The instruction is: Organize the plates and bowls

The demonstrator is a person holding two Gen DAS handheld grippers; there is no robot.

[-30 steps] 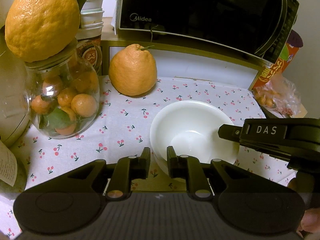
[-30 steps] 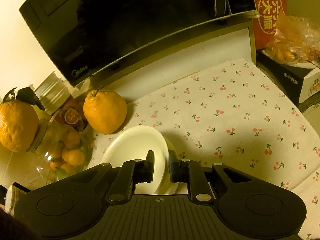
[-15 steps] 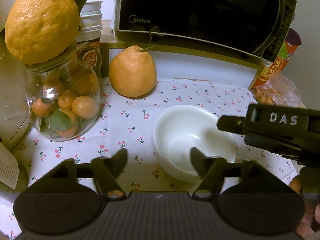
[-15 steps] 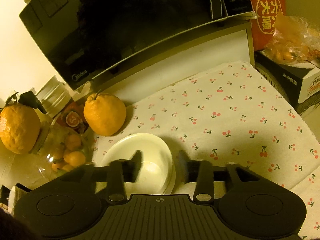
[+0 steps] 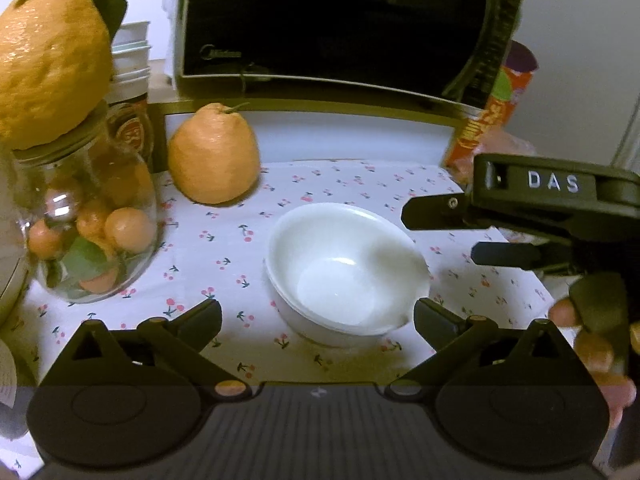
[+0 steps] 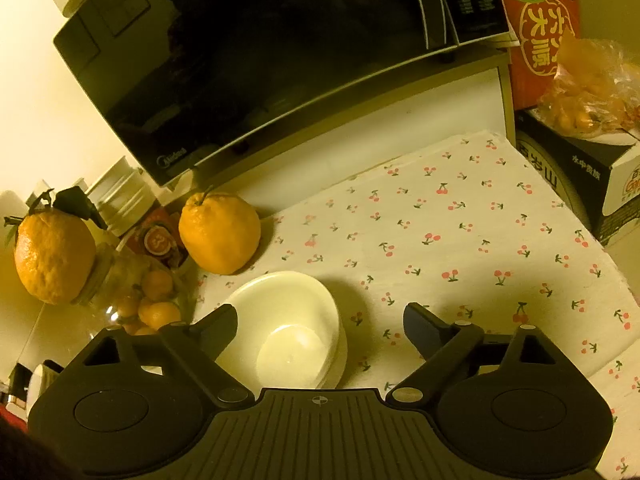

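Observation:
Stacked white bowls (image 5: 344, 276) sit nested on the cherry-print tablecloth (image 5: 352, 184); they also show in the right wrist view (image 6: 288, 332). My left gripper (image 5: 318, 316) is open and empty, its fingers wide apart just in front of the bowls. My right gripper (image 6: 320, 320) is open and empty, above and in front of the bowls; it also shows from the side in the left wrist view (image 5: 440, 232), to the right of the bowls.
A large orange citrus fruit (image 5: 214, 156) stands behind the bowls. A glass jar of small oranges (image 5: 84, 232) topped by another citrus (image 5: 48, 64) is at the left. A black microwave (image 5: 332, 24) sits on a shelf behind. Boxes and a snack bag (image 6: 588, 92) are at the right.
Both grippers have gone from shut to wide open. Both have pulled back a little from the bowls, which stay stacked on the cloth.

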